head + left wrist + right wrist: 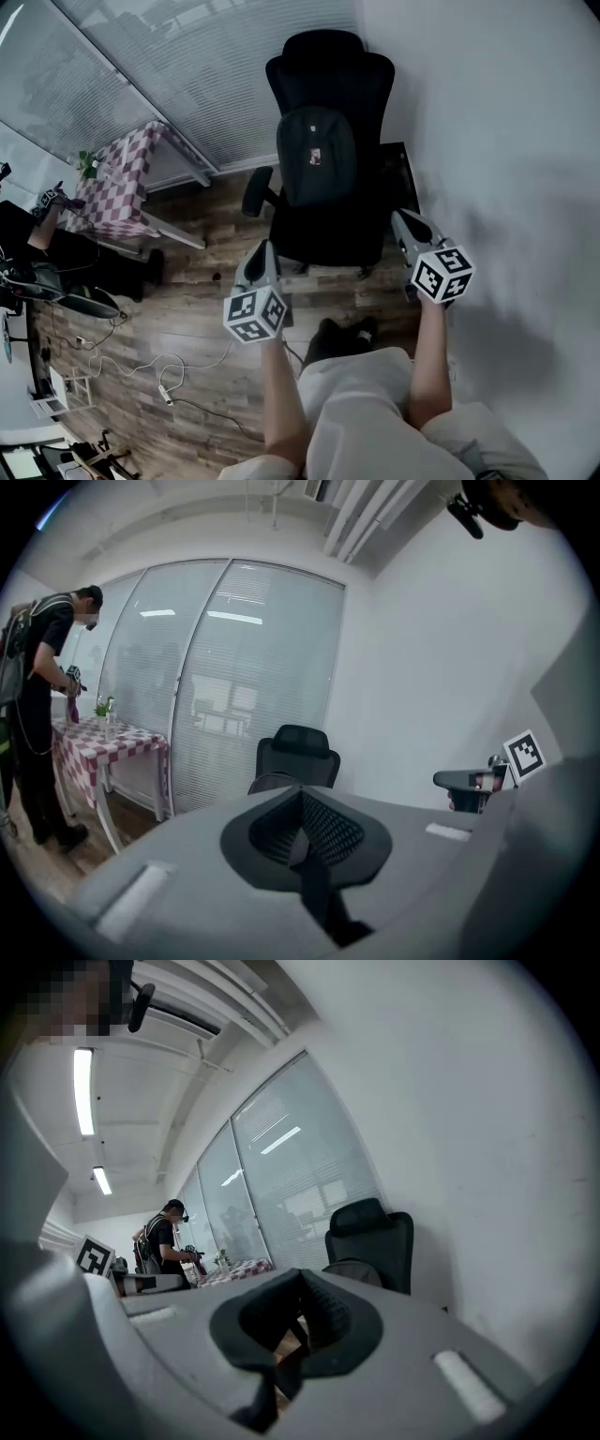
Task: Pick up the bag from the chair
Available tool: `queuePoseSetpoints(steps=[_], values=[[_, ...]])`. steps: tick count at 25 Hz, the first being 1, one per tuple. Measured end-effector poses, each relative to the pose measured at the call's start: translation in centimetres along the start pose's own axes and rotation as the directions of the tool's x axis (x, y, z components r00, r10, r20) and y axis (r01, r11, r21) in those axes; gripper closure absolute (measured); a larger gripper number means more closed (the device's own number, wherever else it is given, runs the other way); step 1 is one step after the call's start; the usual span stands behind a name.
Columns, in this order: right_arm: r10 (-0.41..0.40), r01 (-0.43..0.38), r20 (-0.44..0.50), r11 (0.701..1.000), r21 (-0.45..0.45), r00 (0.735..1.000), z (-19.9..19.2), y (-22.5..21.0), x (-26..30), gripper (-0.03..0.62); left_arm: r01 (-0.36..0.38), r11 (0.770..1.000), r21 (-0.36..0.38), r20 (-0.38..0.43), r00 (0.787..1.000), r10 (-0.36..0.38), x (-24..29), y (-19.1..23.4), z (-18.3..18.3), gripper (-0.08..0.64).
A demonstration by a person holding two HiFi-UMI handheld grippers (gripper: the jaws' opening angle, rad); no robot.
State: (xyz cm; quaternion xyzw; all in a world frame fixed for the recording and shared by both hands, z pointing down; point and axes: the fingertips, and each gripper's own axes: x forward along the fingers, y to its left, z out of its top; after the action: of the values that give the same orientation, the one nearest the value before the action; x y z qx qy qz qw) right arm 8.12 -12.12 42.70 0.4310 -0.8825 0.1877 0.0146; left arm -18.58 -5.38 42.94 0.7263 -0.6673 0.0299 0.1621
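Well off to the left of the left gripper (265, 251), a person (39, 696) bends over a checkered table (127, 183). The left gripper's jaws are pressed together with nothing between them. Ahead of it and a little to its right, the bag (316, 155), a dark backpack, stands upright on the black office chair (330, 70), leaning against the backrest. The bag sits beyond both grippers' tips, and neither touches it. The right gripper (403, 218) is held near the chair's right side, with the bag ahead and to its left. Its jaws are closed too, holding nothing.
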Motion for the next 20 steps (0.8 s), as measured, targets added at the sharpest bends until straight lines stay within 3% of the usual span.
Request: queuePoseSetpoints(steps=[5,10,16,20], values=[[0.026,-0.026,0.0,0.997,0.071,1.0,-0.2,-1.9,2.8,0.592,-0.013,1.0,-0.023,-0.036,0.999,0.012,3.5,2.1,-1.0,0.554],[-0.019,0.018,0.009,0.992,0.127,1.0,0.7,-5.8,7.2,0.592,0.018,0.999,-0.026,-0.069,0.997,-0.02,9.8,3.7,-1.2,0.554],[-0.025,0.028,-0.036,0.994,0.102,0.999,1.8,-10.3,17.2,0.592,0.054,0.998,-0.038,-0.089,0.994,-0.057,21.7,7.8,0.2,0.554],[-0.11,0.118,-0.086,0.988,0.095,0.99,2.1,-14.6,25.7,0.592,0.068,0.996,-0.055,-0.116,0.99,-0.074,30.5,11.8,0.6,0.554]])
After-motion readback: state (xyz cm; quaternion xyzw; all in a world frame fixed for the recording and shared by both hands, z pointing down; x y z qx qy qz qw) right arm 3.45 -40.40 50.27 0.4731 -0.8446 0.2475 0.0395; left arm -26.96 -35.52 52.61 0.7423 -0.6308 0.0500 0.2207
